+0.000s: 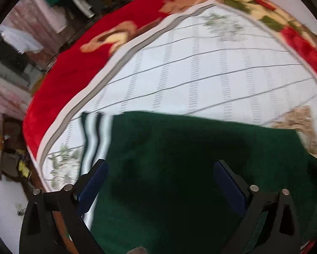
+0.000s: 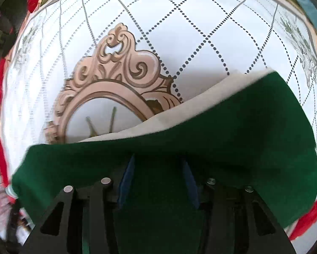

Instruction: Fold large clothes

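A dark green garment (image 1: 190, 169) with white stripes on its cuff (image 1: 95, 139) lies spread on the bed. My left gripper (image 1: 160, 167) hangs just above it, jaws wide apart, with nothing between the blue pads (image 1: 92, 184). In the right wrist view a raised fold of the green garment (image 2: 222, 131) shows its beige lining (image 2: 200, 103). That fold drapes over the tips of my right gripper (image 2: 158, 160). Green cloth fills the gap between its blue pads (image 2: 126, 175), and whether they press on it is hidden.
The bed carries a white quilted cover (image 1: 200, 67) with a beige ornate frame print (image 2: 107, 80). A red floral blanket (image 1: 73, 63) runs along its edge. Beyond the bed lie floor clutter (image 1: 12, 152) and furniture.
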`<state>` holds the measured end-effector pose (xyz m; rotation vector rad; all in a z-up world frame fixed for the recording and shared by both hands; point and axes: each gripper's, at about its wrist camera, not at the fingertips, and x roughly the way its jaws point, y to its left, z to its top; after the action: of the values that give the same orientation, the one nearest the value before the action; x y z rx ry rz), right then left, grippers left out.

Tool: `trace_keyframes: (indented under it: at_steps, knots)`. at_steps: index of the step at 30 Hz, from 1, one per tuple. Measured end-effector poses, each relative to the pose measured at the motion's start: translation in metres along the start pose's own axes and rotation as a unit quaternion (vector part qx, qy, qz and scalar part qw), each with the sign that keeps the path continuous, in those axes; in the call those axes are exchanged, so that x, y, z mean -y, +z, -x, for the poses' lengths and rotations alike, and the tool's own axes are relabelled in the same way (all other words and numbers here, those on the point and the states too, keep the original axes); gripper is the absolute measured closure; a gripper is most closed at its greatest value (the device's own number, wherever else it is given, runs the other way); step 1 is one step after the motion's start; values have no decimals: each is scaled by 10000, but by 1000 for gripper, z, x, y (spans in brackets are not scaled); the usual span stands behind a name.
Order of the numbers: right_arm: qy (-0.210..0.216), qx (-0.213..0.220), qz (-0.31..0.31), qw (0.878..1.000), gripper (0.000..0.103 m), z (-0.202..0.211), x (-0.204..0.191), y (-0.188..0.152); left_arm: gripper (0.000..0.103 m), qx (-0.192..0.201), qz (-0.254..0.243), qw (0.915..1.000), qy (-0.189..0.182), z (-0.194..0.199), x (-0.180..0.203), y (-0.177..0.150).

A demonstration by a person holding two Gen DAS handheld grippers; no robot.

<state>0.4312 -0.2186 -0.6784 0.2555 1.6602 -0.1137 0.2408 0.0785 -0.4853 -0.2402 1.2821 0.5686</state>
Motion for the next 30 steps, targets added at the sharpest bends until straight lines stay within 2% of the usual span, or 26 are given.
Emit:
trace_keyframes:
  at_steps: [2,5,7,9,10,11,14,17,20,22,24,26,27,28,30]
  knots:
    - [358,136,-121,9992,54,24,10,-8,0,69,-214,9995,-205,10,23,-3]
    - [144,457,-430,9979,54,61,43,-30,0,98,-585,9973,-428,14,65,-8]
    - [41,477,-679,9965,54,67,84,-41,0,93,-910,9952,-338,3,93,-9]
    - [96,299,-921,9953,56,49,116,-34,0,55,-1089,9939,-151,-13,113,-12]
    - [97,272,-1018,9944,69,34,130,-27,0,-43,-1129,9936,-22,-29,121,-10]
    - [-30,298,-1023,9943,75,19,140,-19,0,-166,-1121,9936,15,-44,125,-9]
    - [194,339,-1263,9912,78,-8,159,-1,0,-309,-803,9961,-212,-60,118,-5]
    - [-176,68,-866,9961,77,8,142,7,0,-369,-397,9983,-209,-45,102,-2]
    - [337,103,-544,9979,77,36,123,-5,0,-166,213,9993,-240,-10,64,-10]
    - [585,197,66,9981,76,55,88,-19,0,-121,691,9974,-192,10,35,-24]
    - [902,56,642,9938,71,57,49,-32,0,-196,1175,9928,-125,24,0,-46]
    - [1172,-368,1303,9838,68,38,0,-44,1,-413,1742,9838,4,33,-38,-78]
    - [1140,-564,1558,9796,69,26,-21,-46,1,-486,1918,9802,24,33,-47,-89]
    - [874,-748,1914,9748,69,6,-41,-53,1,-611,2220,9731,21,32,-65,-107]
    - [335,-490,2324,9708,68,-16,-62,-55,1,-807,2763,9577,-22,25,-90,-137]
